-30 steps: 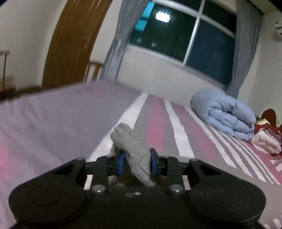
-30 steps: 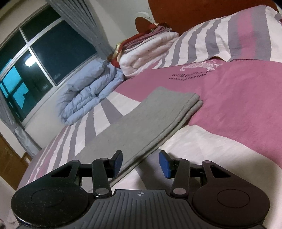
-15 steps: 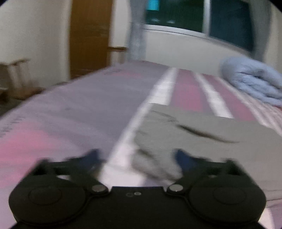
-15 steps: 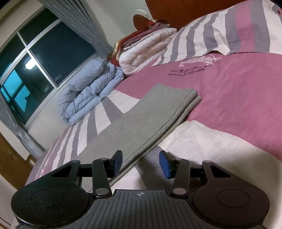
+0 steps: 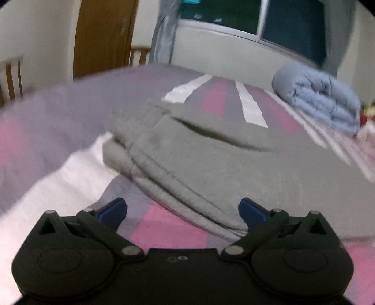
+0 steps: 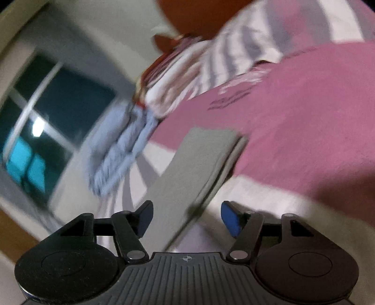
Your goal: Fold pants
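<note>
Grey pants lie flat on the striped bedspread, folded lengthwise, waistband end nearest in the left wrist view. My left gripper hovers just short of that end; its jaws are opening wide and nothing sits between them. In the right wrist view the same pants stretch away as a long grey strip, the leg ends stacked at the far end. My right gripper straddles the strip's near edge. Its jaws are opening, the cloth lies between them, and the pads do not press on it.
A rolled light-blue duvet lies at the far side of the bed under the window. Folded white and red bedding and a striped pillow lie by the headboard. A door and wooden chairs stand beyond the bed.
My left gripper let go of the bunched grey waistband, opened wide and dropped toward the bed; the pants now lie flat. My right gripper rolled, and its jaws spread wider over the pants' edge.
</note>
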A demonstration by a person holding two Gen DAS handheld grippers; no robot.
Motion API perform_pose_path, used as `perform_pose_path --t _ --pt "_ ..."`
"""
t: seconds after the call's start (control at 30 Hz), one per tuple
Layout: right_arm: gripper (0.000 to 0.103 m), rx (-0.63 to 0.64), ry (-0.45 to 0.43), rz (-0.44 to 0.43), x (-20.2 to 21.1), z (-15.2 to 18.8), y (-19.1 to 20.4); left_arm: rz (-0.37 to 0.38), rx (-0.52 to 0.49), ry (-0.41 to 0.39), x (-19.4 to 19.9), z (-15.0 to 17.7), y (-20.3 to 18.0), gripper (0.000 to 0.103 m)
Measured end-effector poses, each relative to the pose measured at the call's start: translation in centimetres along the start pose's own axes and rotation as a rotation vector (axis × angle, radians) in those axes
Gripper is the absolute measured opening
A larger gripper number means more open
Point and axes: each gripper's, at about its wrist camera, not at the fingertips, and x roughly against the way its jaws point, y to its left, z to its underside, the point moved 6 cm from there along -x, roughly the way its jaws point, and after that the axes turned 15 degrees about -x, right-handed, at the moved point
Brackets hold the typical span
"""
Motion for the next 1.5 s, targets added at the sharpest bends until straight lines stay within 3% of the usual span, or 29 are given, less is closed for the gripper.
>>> perform_pose_path --t 0.17,0.37,0.4,0.6,0.73,0.87,0.93,1.03,1.2,1.5 --pt "0.064 -0.047 -0.003 0.041 -2.1 -3.0 -0.4 -0.016 -0.018 -0.013 0.1 0.2 0.0 0.097" --pt "0.064 -0.057 0.021 0.077 -4.5 -4.3 -0.3 -0.027 -0.026 -0.019 0.2 0.1 -0.3 0.097" --pt "0.062 -0.044 0.032 0.083 -4.9 -4.4 -0.2 -0.028 -0.027 -0.019 0.6 0.2 -0.2 0.097" --pt "0.023 0.01 0.072 0.115 -7.1 -4.1 -1.4 -0.028 -0.027 -0.02 0.6 0.2 -0.2 0.097" --pt "0.022 -0.01 0.108 0.062 -7.8 -4.4 -2.0 -0.027 -0.026 -0.021 0.6 0.1 -0.2 0.097" --pt "0.021 0.067 0.12 0.094 -8.3 -4.2 -1.2 -0.026 -0.025 -0.022 0.7 0.0 -0.2 0.097" --pt "0.016 0.122 0.119 0.113 -8.4 -4.0 -0.6 -0.023 -0.02 -0.024 0.7 0.0 -0.2 0.097" --pt "0.015 0.146 0.101 0.121 -8.0 -3.6 0.0 -0.012 0.016 -0.061 1.3 0.0 0.5 0.097" --pt "0.014 0.21 0.058 0.075 -6.5 -2.2 3.0 -0.074 0.131 -0.149 4.1 0.1 2.7 0.097" --pt "0.014 0.357 0.1 -0.117 -6.0 7.0 13.1 -0.093 0.087 -0.077 3.6 0.6 2.9 0.097"
